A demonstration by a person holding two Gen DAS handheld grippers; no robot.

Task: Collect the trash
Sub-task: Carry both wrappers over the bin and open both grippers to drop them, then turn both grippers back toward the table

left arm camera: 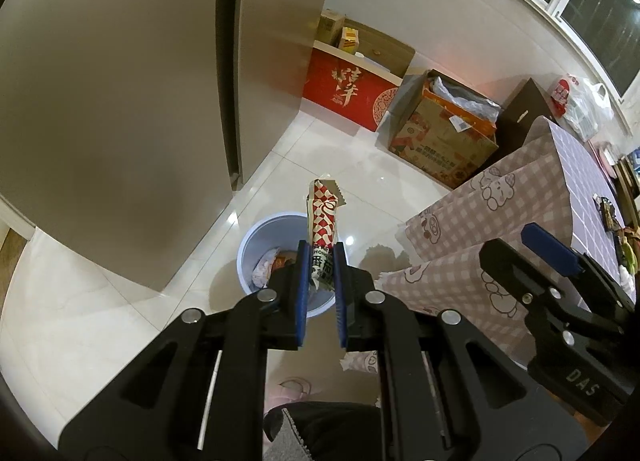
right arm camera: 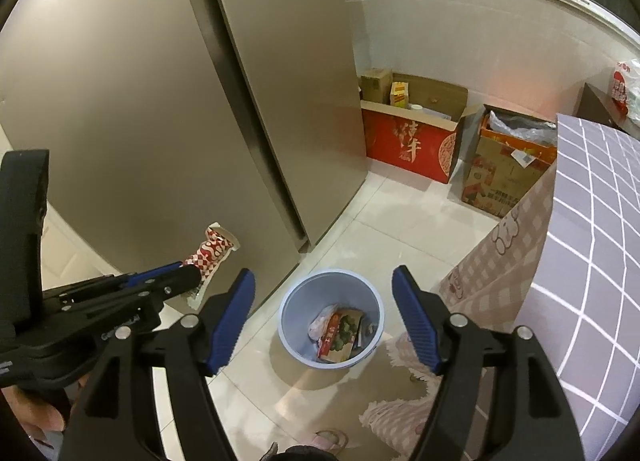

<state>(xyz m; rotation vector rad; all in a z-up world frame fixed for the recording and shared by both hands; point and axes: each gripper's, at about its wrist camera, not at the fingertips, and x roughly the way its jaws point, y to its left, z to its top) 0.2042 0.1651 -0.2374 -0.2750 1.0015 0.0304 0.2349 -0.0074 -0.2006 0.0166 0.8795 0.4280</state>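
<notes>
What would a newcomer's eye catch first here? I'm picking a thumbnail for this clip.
The red-and-white checkered snack wrapper stands clamped upright in the left gripper, above the pale blue trash bin on the tiled floor. The right gripper hangs open over that bin, which already holds wrappers.

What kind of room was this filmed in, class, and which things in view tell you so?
Probably a home kitchen or dining corner: a tall grey-brown fridge, a table under a checked pink cartoon tablecloth, and a pale blue plastic waste bin on white floor tiles.
</notes>
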